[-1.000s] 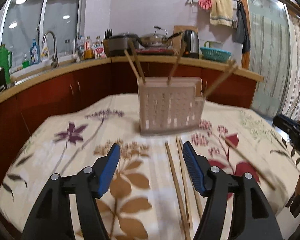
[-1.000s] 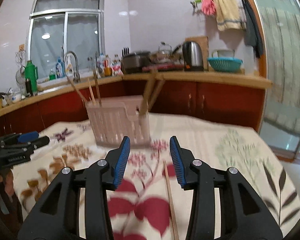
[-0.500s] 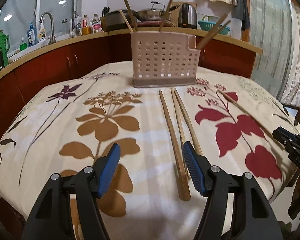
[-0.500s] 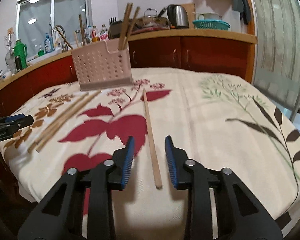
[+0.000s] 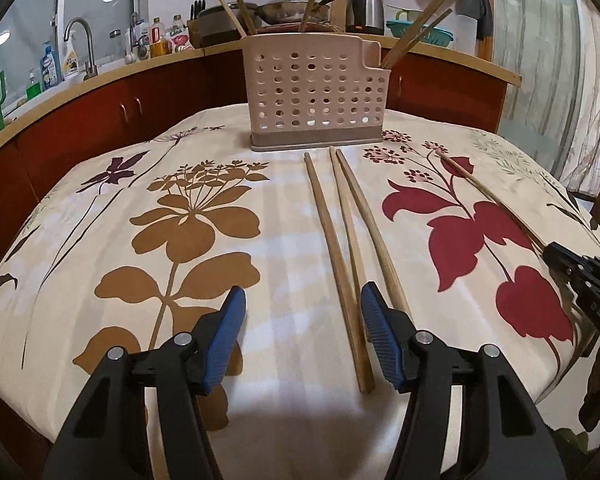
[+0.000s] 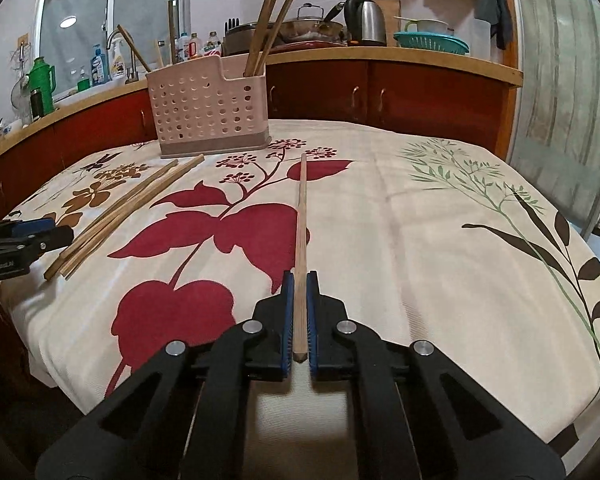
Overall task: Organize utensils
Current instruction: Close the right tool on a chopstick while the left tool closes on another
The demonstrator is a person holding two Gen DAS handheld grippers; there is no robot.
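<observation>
Reaching low across a floral tablecloth (image 6: 420, 220), the right gripper (image 6: 299, 312) has its blue pads closed on the near end of a single wooden chopstick (image 6: 301, 216), which lies flat on the cloth and points away toward a pink perforated utensil holder (image 6: 208, 108) at the far side of the worktop. The left gripper (image 5: 302, 328) hangs level over the near edge with its jaws spread wide and nothing between them; its right finger sits just beside the near ends of three loose chopsticks (image 5: 342, 248) lying close together on the cloth, their far ends almost at the holder's base. Several more chopsticks (image 6: 268, 24) stand tilted inside the holder. From the left wrist view, the right gripper shows at the right edge, the held chopstick running diagonally from it. Behind the table, a red-fronted kitchen counter (image 6: 400, 92) carries an electric kettle (image 6: 366, 20), a teal colander (image 6: 430, 42) and a wok, with a sink tap (image 5: 82, 46) under the window.
</observation>
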